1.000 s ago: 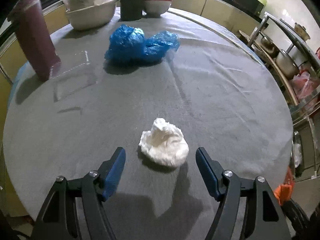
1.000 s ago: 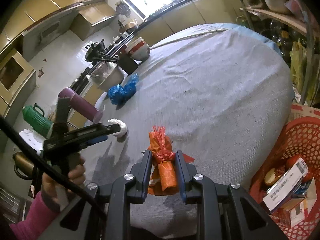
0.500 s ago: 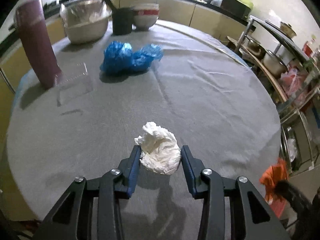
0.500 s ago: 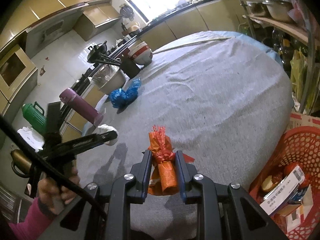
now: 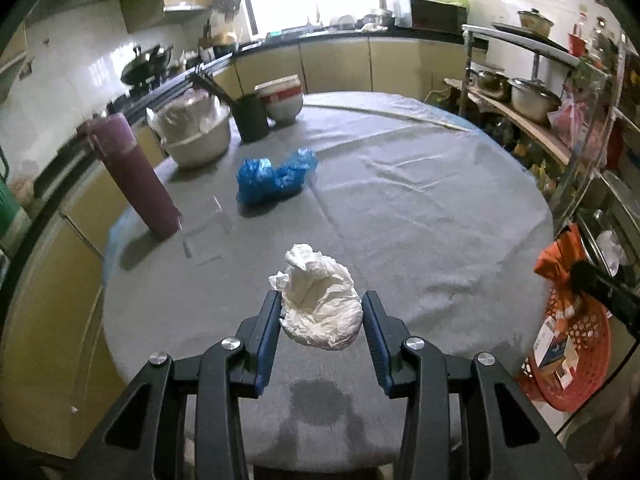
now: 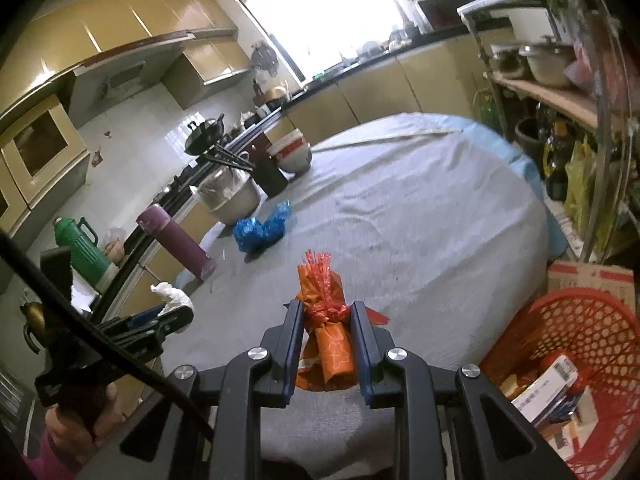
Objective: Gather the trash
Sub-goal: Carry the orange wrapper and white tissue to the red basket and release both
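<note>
Change: the left gripper (image 5: pixel 322 312), spread around the tissue (image 5: pixel 320 312) a second ago, now pinches it and has lifted it off the table (image 5: pixel 420 208); its shadow lies apart below.
Tissue: clamped by its sides between the blue pads, held clear so it can be carried.
Wrapper: the orange wrapper (image 6: pixel 326 344) is pinched upright in the right gripper (image 6: pixel 326 346), also off the cloth.
Basket: the red basket (image 6: pixel 592 320) stands beside the table, likely where both go.
Left over: the blue bag (image 5: pixel 276 176) lies near the flask (image 5: pixel 132 176).

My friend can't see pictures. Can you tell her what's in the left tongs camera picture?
The left tongs hold a crumpled white tissue above a round grey table. Farther back lie blue plastic bags and a purple flask.
</note>
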Demonstrator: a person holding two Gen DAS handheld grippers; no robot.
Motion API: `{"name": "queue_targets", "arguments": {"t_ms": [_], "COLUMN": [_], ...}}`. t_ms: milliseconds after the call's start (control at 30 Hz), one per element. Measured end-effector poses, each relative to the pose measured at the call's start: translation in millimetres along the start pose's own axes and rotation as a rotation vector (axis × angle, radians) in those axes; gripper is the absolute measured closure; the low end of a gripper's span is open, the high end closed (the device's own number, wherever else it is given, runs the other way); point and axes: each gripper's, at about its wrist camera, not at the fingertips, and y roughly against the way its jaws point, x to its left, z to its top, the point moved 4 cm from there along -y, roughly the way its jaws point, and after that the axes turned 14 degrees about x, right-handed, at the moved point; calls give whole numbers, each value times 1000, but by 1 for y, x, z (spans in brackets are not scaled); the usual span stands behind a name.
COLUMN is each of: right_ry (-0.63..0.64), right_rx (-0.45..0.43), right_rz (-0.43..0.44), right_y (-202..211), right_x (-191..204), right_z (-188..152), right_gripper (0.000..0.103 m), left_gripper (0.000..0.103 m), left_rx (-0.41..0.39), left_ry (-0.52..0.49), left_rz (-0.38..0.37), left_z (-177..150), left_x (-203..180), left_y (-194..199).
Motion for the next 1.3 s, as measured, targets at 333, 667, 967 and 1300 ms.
{"name": "queue_targets", "arguments": {"t_ms": [333,667,967,1300], "right_ry": [42,55,34,23], "right_rx": [-71,-79,-66,-61], "right_rz": [-26,-17,1,9], "right_y": [35,40,33,28], "right_x": [7,5,-2,-7], "right_z": [-2,-5,-6,-5], "right_gripper": [78,78,78,78], "left_gripper": [60,60,60,60], "left_rx": [-137,-157,-137,-114], "left_ry": [-60,-75,-82,-92], "left_rz": [76,107,127,145], "left_z": [-2,-1,-2,-1], "left_x": [-20,-29,-36,-41], "left_y": [49,57,50,42]}}
